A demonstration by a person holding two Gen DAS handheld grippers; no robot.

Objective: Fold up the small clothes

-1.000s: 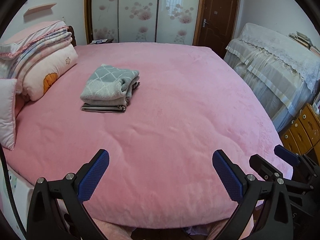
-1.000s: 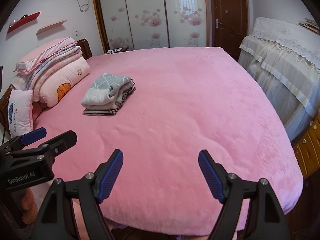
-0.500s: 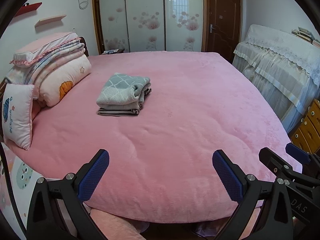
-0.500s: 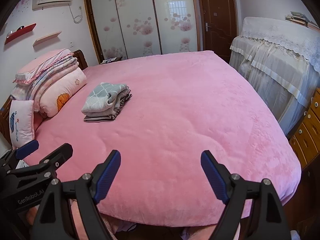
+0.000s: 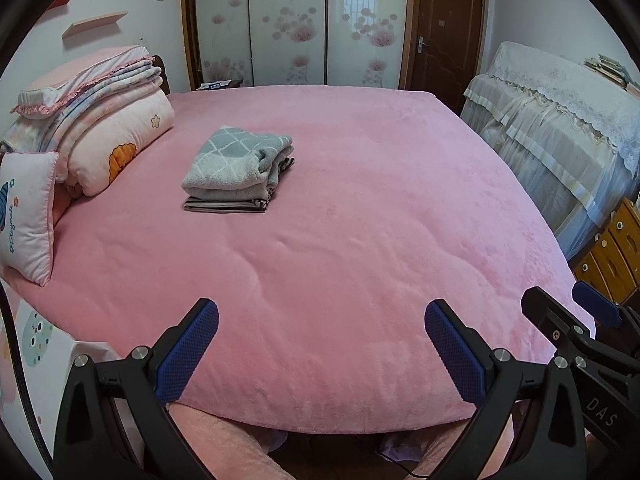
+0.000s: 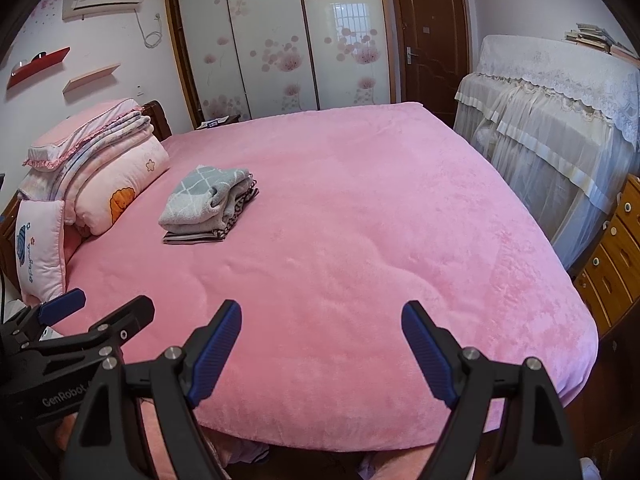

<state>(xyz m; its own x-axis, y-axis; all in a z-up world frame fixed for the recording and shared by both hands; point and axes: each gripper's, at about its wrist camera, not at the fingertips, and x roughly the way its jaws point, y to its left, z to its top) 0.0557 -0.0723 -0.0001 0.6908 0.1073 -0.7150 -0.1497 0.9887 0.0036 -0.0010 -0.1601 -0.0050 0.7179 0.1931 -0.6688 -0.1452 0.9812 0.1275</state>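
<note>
both grippers have backed off toward the bed's (image 5: pixel 360 240) near edge. left gripper (image 5: pixel 320 344) and right gripper (image 6: pixel 320 344) gape, empty. folded clothes (image 5: pixel 236 172) sit stacked near the head-end left corner; probably finished, so withdraw without snagging the blanket.

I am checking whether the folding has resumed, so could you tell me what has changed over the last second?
Both cameras have drawn back from the bed, showing more of the room. The right gripper and left gripper remain open and empty, nothing taken or released. The folded clothes stack lies untouched beside the bedding pile.
</note>
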